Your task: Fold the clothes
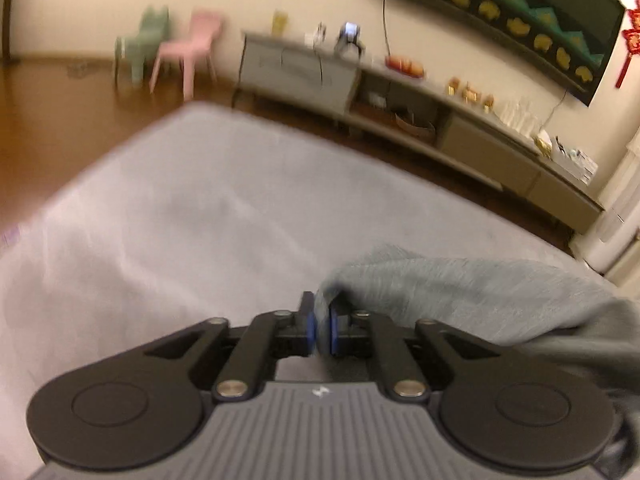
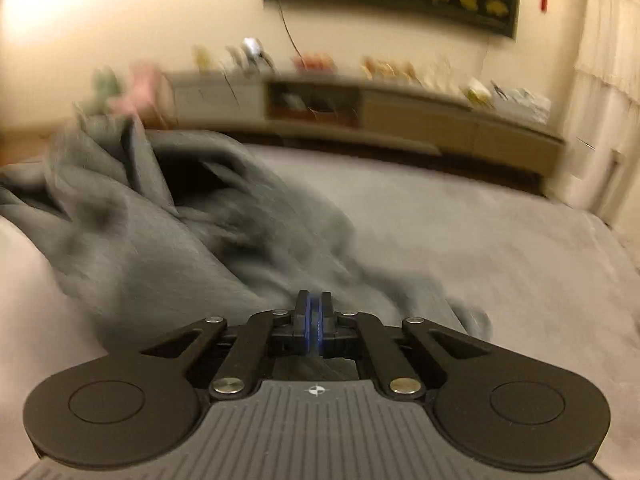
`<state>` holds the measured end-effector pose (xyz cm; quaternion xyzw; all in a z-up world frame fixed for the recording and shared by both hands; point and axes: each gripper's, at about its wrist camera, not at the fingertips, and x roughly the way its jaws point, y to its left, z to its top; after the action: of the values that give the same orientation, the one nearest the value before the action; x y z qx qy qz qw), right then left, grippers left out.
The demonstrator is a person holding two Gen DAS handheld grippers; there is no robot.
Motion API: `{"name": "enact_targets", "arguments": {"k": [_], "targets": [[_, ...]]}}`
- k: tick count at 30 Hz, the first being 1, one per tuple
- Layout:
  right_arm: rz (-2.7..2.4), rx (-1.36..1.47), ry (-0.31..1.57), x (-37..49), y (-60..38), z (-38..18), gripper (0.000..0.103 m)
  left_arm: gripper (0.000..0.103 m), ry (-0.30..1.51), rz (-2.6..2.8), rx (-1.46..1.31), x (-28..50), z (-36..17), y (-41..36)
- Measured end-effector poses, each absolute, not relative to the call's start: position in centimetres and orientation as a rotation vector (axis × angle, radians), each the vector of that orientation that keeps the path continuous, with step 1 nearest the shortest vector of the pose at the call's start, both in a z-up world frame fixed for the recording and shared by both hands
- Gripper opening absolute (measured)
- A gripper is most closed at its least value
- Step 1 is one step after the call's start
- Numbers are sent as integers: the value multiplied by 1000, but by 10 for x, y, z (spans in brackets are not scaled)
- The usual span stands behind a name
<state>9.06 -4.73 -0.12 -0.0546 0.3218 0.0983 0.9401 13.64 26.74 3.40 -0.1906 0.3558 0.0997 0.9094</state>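
Observation:
A grey garment (image 1: 460, 292) lies bunched on the grey bed cover (image 1: 192, 200). My left gripper (image 1: 322, 322) is shut on an edge of it; the cloth trails off to the right. In the right wrist view the garment (image 2: 168, 236) is heaped to the left and stretches down to my right gripper (image 2: 315, 312), which is shut on a fold of it. Both views are motion-blurred.
A long low TV cabinet (image 1: 400, 100) with small items stands along the far wall under a wall screen (image 1: 500, 12). A pink chair (image 1: 188, 48) and a green chair (image 1: 140, 48) stand on the wooden floor at back left.

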Motion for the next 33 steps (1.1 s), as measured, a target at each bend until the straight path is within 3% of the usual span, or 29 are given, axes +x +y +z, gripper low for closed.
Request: {"name": "enact_targets", "arguments": {"k": [2, 4, 5, 9, 11, 12, 13, 16, 19, 20, 21, 23, 27, 29, 31, 33], "targets": [[213, -126, 666, 104, -41, -3, 15, 24, 763, 174, -423, 133, 31, 268], [226, -141, 675, 116, -36, -4, 70, 36, 742, 153, -407, 128, 39, 264], [232, -148, 680, 123, -33, -5, 75, 41, 726, 144, -395, 128, 43, 260], [258, -177, 698, 149, -21, -8, 76, 48, 689, 114, -371, 132, 51, 258], [271, -192, 707, 162, -15, -10, 70, 48, 687, 99, -372, 133, 50, 254], [277, -199, 712, 168, -12, -10, 37, 48, 685, 92, -373, 133, 49, 252], [283, -207, 716, 175, -9, -11, 15, 48, 662, 96, -369, 128, 54, 253], [327, -109, 675, 178, -5, 20, 14, 48, 594, 108, -360, 114, 69, 254], [573, 40, 535, 136, 14, 95, 14, 49, 468, 93, -305, 96, 91, 248], [653, 89, 487, 123, 20, 119, 14, 56, 415, 68, -280, 88, 98, 243], [673, 1, 458, 114, 33, 123, 14, 67, 362, 33, -259, 80, 105, 237], [709, -173, 399, 97, 58, 131, 14, 79, 310, -24, -233, 71, 111, 228], [695, -525, 464, 93, 108, 87, 18, 80, 354, -11, -199, 77, 101, 219], [721, -576, 494, 86, 118, 64, 30, 79, 392, 3, -196, 83, 94, 223], [684, -457, 521, 83, 103, 51, 61, 79, 430, 16, -193, 89, 87, 227], [646, -338, 548, 80, 87, 38, 69, 79, 454, 0, -150, 93, 79, 226]]}}
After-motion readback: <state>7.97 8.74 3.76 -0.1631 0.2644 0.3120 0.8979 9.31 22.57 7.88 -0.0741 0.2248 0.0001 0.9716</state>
